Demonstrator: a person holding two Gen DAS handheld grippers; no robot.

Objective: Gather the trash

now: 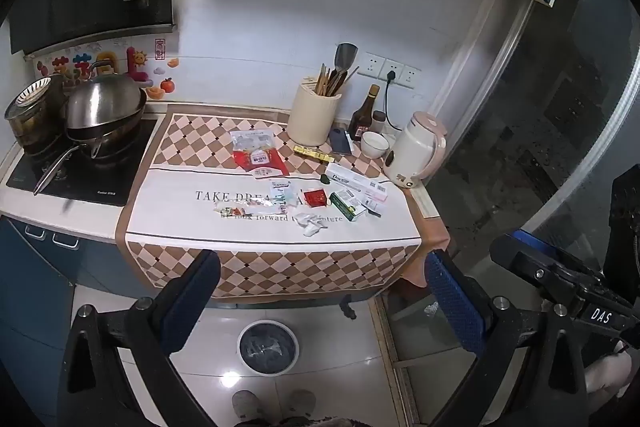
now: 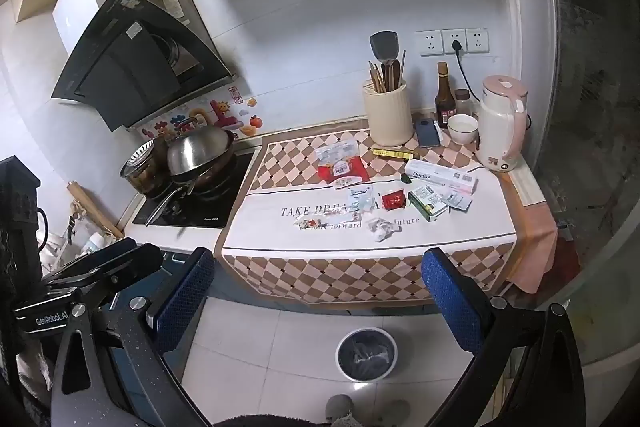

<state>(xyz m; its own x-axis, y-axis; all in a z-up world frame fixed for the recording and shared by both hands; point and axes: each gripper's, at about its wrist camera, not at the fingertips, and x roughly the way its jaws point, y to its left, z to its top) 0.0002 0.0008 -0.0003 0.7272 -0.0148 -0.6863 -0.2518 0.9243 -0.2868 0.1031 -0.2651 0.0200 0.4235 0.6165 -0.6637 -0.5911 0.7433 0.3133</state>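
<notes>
wrappers [image 1: 260,157] on tablecloth [image 1: 168,199], bin [image 1: 268,347] below

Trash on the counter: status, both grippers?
Left gripper and right gripper open, empty, back from counter. Wrappers, crumpled tissue untouched on cloth. Bin on floor below. Nothing blocking.

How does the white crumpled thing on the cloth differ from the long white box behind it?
The crumpled tissue is shapeless and plain; the toothpaste box is long, straight-edged and printed. The tissue lies nearer the counter's front edge, the box farther back beside the kettle. Both are mostly white and rest on the tablecloth.
</notes>
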